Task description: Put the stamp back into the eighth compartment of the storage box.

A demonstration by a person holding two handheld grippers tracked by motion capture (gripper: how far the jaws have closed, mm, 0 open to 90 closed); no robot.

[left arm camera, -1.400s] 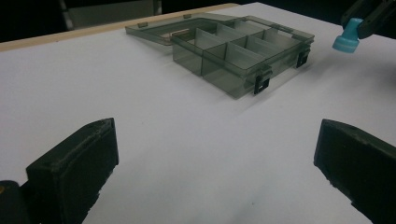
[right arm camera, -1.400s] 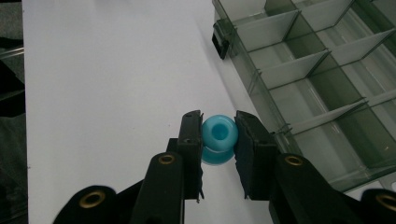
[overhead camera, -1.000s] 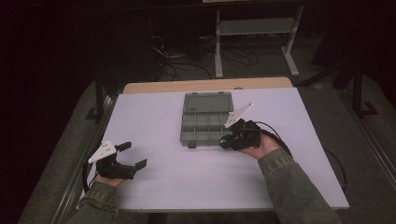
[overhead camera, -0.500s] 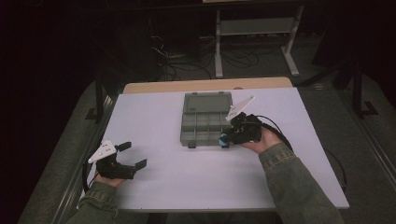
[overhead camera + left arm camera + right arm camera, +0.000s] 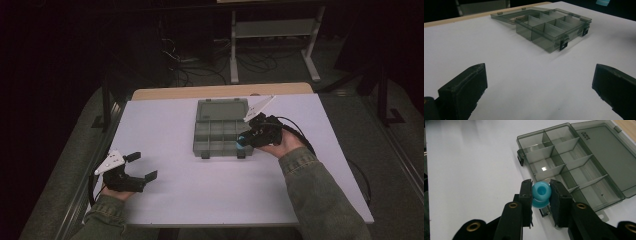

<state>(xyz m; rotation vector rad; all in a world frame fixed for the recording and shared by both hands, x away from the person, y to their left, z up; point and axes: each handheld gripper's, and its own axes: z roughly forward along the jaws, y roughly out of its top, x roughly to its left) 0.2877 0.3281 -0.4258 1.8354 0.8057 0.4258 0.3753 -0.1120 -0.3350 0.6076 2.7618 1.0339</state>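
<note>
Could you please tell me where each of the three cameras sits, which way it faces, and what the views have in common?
High view: above the person's side, looking forward and down on the white table; both sleeves, left gripper and right gripper show.
Left gripper view: low over the table, facing the open organiser box between wide-apart jaws.
Right gripper view: above the box's front edge, looking down; its jaws clamp a blue spool.
All three share the box and the table.

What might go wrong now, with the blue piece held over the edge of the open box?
1. The right tool grips the round blue plastic spool only by its curved sides, so it may slip out.
2. It sits above the front wall of the smoky transparent compartment box, so a release here might drop it on the white table.
3. The left tool rests apart and open, so a knock may slide the box.
</note>
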